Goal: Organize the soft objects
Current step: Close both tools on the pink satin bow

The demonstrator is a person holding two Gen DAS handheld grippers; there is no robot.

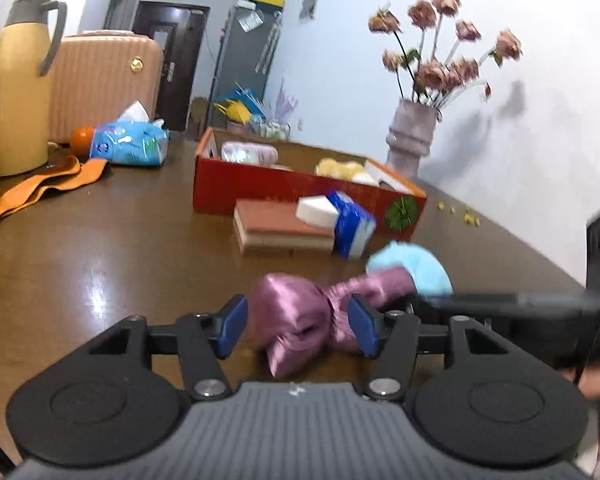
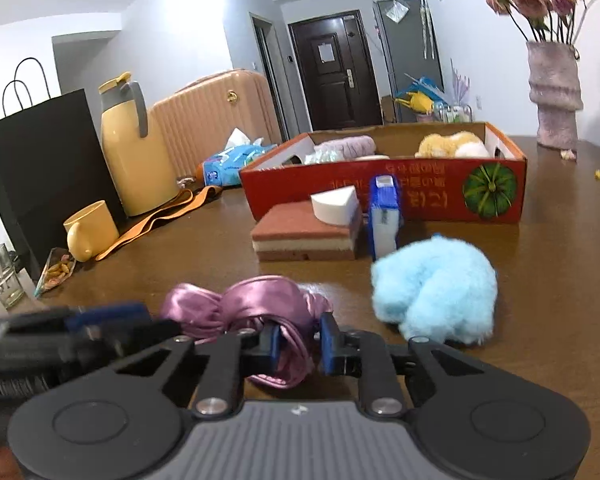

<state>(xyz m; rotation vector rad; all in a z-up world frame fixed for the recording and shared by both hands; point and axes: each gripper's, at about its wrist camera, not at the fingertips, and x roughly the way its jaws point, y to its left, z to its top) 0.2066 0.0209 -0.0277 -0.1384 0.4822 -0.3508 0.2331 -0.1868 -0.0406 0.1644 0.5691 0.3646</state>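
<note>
A pink satin cloth point(image 1: 300, 320) lies bunched on the brown table point(image 1: 120, 272), close in front of both grippers. My left gripper point(image 1: 298, 320) straddles one end of the pink satin cloth, its blue pads apart and not squeezing it. My right gripper point(image 2: 300, 340) is shut on a fold at the other end of the cloth point(image 2: 260, 300). A fluffy light-blue item point(image 2: 432, 292) lies just right of it. Behind are a layered brown sponge point(image 2: 304, 236), a white wedge sponge point(image 2: 336, 204) and a blue tissue pack point(image 2: 384, 216), in front of a red cardboard box point(image 2: 420, 200) holding a purple towel point(image 2: 352, 146) and a yellow plush point(image 2: 448, 144).
At the left stand a yellow thermos point(image 2: 132, 152), a yellow cup point(image 2: 88, 228), a black paper bag point(image 2: 40, 160), a glass point(image 2: 0, 280) and an orange strap point(image 2: 156, 216). A blue wipes pack point(image 2: 228, 164) and a suitcase point(image 2: 212, 120) are behind. A flower vase point(image 2: 552, 92) stands at the far right.
</note>
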